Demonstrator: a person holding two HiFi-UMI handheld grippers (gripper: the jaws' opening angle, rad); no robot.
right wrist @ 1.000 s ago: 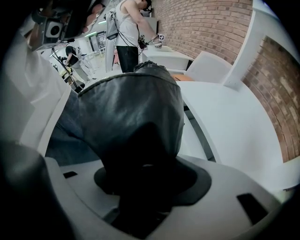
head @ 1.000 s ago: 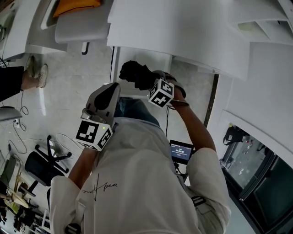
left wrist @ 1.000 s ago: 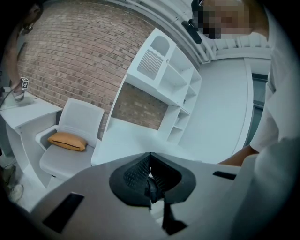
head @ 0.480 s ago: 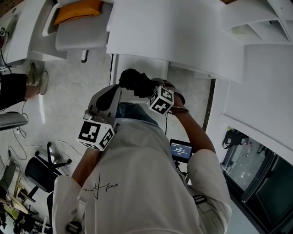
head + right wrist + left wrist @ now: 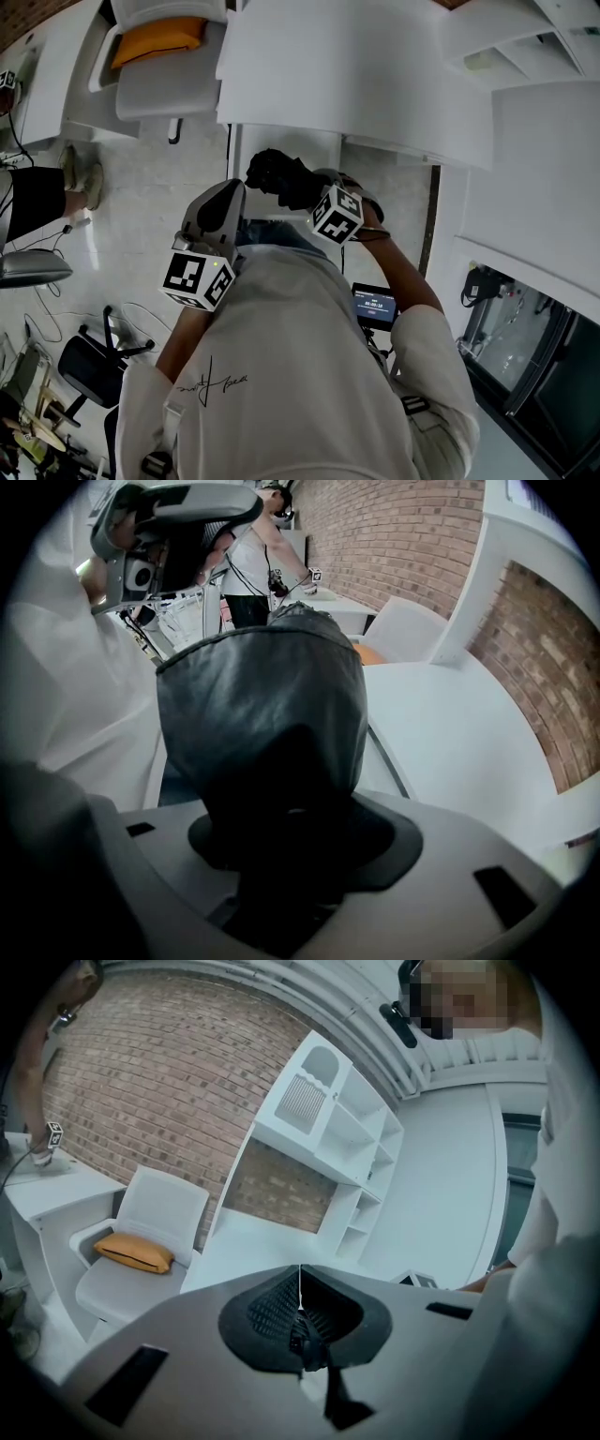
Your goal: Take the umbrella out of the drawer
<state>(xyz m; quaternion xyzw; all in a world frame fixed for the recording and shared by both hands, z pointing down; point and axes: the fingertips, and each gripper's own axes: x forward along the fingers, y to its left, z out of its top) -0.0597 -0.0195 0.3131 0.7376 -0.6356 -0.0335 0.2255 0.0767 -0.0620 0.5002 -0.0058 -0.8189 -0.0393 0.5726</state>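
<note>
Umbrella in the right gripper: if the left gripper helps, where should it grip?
Likely the free rounded end of the umbrella, beyond the right gripper, which clamps its near end. The left gripper, jaws shut now, should open wide and come in from its own side: the folded bundle is thick.

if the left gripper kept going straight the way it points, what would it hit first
Probably the white desk top right ahead, with the white shelf unit behind it; depth is unclear in this wide view.
</note>
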